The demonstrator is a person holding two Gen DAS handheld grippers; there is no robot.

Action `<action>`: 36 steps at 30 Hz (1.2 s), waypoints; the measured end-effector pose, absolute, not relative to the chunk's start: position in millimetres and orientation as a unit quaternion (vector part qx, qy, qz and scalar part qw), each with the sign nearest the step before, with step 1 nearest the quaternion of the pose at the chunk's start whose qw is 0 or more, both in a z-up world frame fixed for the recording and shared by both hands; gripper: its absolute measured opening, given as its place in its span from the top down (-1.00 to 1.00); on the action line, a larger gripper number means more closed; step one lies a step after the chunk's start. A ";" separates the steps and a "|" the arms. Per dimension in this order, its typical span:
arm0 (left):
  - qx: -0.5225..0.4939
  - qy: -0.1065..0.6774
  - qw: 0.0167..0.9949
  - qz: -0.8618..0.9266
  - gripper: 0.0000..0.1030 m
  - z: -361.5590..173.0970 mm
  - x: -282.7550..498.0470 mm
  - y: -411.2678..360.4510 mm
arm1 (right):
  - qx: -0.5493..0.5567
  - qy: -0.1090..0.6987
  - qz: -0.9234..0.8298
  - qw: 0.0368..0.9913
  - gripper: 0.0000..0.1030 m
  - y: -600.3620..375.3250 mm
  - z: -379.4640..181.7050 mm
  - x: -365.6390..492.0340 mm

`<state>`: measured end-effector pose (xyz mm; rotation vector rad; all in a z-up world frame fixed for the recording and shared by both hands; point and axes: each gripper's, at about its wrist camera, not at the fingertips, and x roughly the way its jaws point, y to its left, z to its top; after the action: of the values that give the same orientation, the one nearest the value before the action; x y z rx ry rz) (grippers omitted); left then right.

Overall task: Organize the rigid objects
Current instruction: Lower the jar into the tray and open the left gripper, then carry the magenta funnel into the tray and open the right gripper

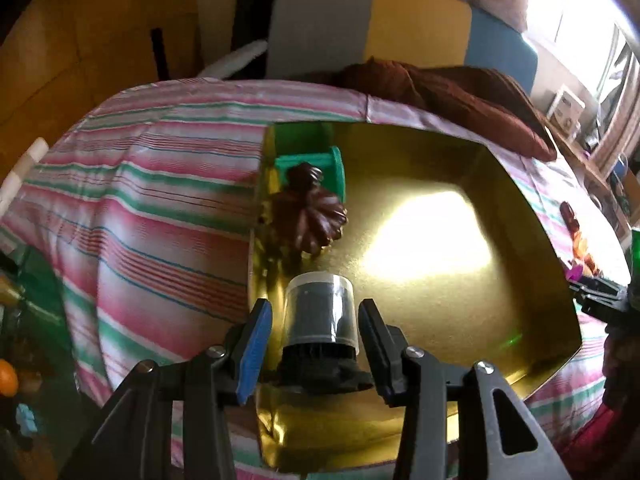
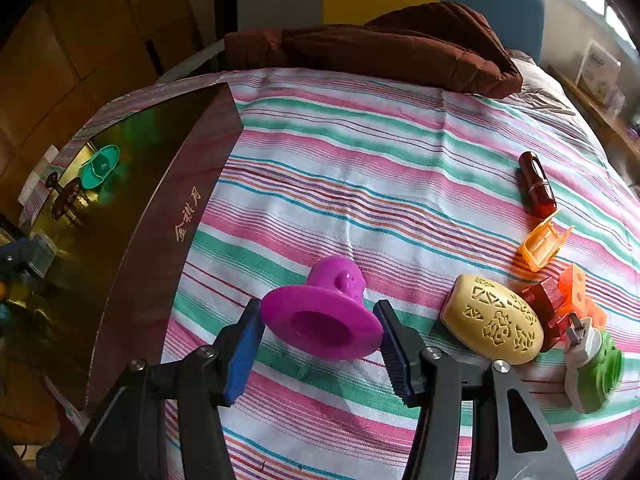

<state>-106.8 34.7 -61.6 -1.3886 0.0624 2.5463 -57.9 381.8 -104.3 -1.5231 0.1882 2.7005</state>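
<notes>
**Along the left edge of the tabletop: box filling, purple hat next**

Left wrist view. Over the near left corner of the gold-lined box (image 1: 520, 208), the left claw (image 1: 315, 304) stands with its jaws apart on either side of a clear-capped canister (image 1: 320, 312). A thin gap shows on each side, so nothing is clamped. The canister stands upright on the box floor against the left wall. Beyond it along that wall lie one brown carved knob (image 1: 312, 216) and one green spool (image 1: 316, 160). That makes three things in the box, and the rest of its floor is bare.

Right wrist view. Near the front edge of the tabletop, the right claw (image 2: 318, 306) is closed on the brim of the purple hat (image 2: 324, 320). The hat's open underside faces the camera and its crown points away toward the far edge. The box lies just left of this claw, with its dark outer wall between them. I judge the coming move to be a lift leftward over that wall, and the right hand is the one placed for it.

Six more things are left toward the right edge:
- one cream pierced shell (image 2: 496, 324)
- one lipstick (image 2: 538, 190)
- one orange case (image 2: 544, 242)
- one red block (image 2: 540, 300)
- one orange block (image 2: 576, 284)
- one green plug (image 2: 596, 372)
</notes>
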 end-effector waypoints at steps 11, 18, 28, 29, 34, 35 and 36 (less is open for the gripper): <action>-0.433 0.008 0.097 0.896 0.13 -29.9 -72.3 21.8 | -0.488 0.062 0.870 0.023 -0.09 381.1 -104.5 -57.0; -0.428 0.014 0.110 0.897 0.13 -25.8 -60.3 23.8 | -0.498 0.044 0.865 0.035 -0.02 376.7 -113.4 -59.0; -0.431 0.015 0.120 0.894 0.13 -28.7 -55.7 24.9 | -0.500 0.039 0.864 0.044 -0.02 376.8 -112.3 -58.3; -0.431 0.014 0.121 0.894 0.13 -29.3 -55.4 25.0 | -0.501 0.040 0.863 0.045 -0.01 377.3 -112.2 -58.3; -0.431 0.012 0.122 0.894 0.13 -31.9 -53.5 23.6 | -0.497 0.042 0.865 0.056 -0.01 378.9 -106.4 -54.1; -0.431 0.011 0.122 0.894 0.13 -32.3 -53.5 22.7 | -0.495 0.041 0.866 0.057 -0.01 378.5 -104.0 -53.7; -0.431 0.009 0.121 0.894 0.13 -32.7 -53.4 21.1 | -0.491 0.041 0.868 0.058 -0.01 378.3 -100.7 -52.5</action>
<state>-53.4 21.1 -32.6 -1.2600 0.0260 2.6101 -52.5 378.3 -100.7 -1.4889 0.1249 2.6310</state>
